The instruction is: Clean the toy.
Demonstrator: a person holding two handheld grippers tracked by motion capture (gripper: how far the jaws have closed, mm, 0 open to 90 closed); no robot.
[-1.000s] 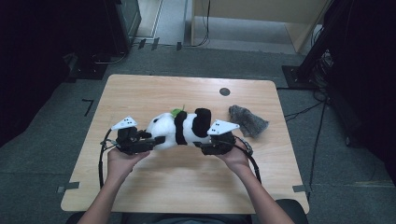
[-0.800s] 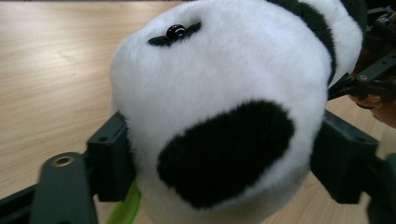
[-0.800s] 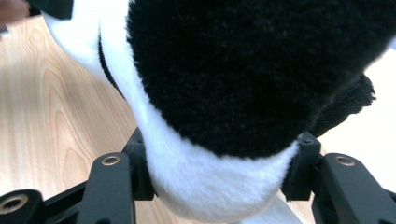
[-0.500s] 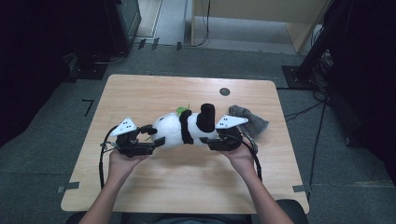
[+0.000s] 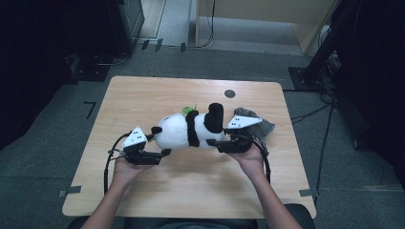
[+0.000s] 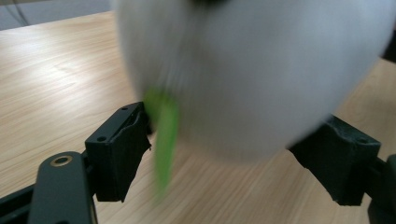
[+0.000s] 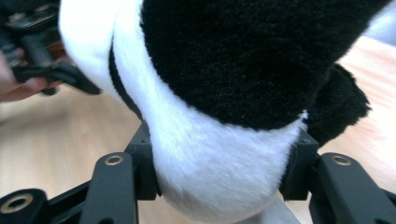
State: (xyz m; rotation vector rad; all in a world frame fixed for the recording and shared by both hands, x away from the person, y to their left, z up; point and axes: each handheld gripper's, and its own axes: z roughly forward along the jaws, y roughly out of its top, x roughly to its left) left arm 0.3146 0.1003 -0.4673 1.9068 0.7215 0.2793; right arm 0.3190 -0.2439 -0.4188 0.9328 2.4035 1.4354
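A black-and-white panda plush (image 5: pixel 186 131) lies lengthwise over the middle of the wooden table (image 5: pixel 191 191), with a green leaf (image 5: pixel 190 110) at its far side. My right gripper (image 5: pixel 215 143) is shut on its black-and-white end; in the right gripper view the fur (image 7: pixel 224 70) bulges between the jaws of the right gripper (image 7: pixel 219 172). My left gripper (image 5: pixel 162 153) sits at the plush's white end. Its jaws have just been opening. In the left gripper view the blurred white fur (image 6: pixel 257 70) and the green leaf (image 6: pixel 166 135) hang between the spread jaws of the left gripper (image 6: pixel 229 158), unpinched.
A crumpled grey cloth (image 5: pixel 265 126) lies just right of my right hand. A small black round mark (image 5: pixel 229 93) sits near the table's far edge. Dark equipment and cables stand on the floor around the table.
The plush and my right gripper have shifted right and risen a little. My left gripper's jaws have spread and now stand off the plush's white end.
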